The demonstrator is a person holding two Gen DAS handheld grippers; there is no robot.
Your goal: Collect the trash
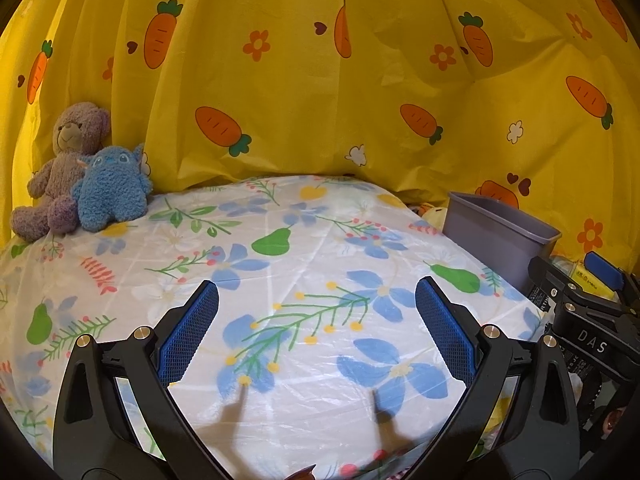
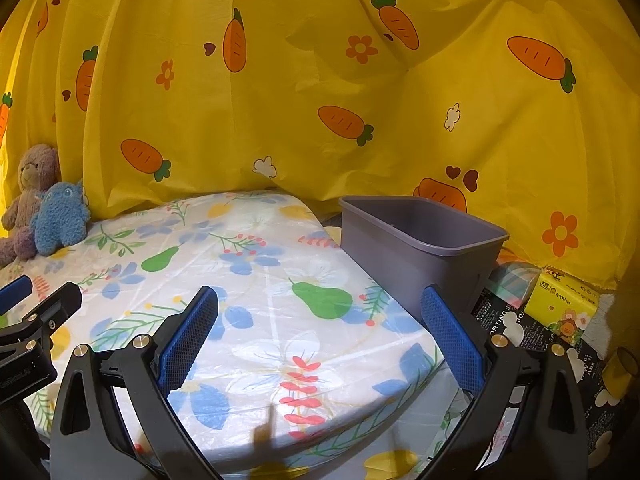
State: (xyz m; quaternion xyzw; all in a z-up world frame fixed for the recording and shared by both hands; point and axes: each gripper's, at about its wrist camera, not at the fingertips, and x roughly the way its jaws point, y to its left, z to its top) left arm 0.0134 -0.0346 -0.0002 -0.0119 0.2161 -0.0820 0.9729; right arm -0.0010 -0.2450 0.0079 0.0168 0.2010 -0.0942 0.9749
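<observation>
Trash is nowhere we can pick out on the table [image 1: 280,208], whose floral cover lies bare between our two grippers. The bin [image 2: 420,240] — grey, rectangular, open at the top — stands just off the table's far right corner, and from the right wrist view what we see of its inside looks empty, though its floor is mostly hidden by the near wall.

Our left gripper [image 1: 316,332] hangs over the middle of the table with its blue-padded fingers [image 1: 188,336] spread wide and nothing between them. Our right gripper [image 2: 320,336] hangs over the table's right front corner, its fingers likewise wide apart and holding nothing; its right finger [image 2: 452,340] overlaps the bin's near wall in the picture, but we cannot tell whether they touch.

At the far left corner sit two plush toys, a brown bear [image 1: 60,168] and a blue monster [image 1: 112,188], leaning against each other. Behind everything hangs a yellow curtain [image 1: 320,80] printed with carrots and flowers.

Right of the bin, off the table, lies a yellow tissue pack [image 2: 564,300] on a dark printed surface [image 2: 528,332] — beside it something plaid we cannot identify. A yellow roll [image 2: 620,372] shows at the right edge.
</observation>
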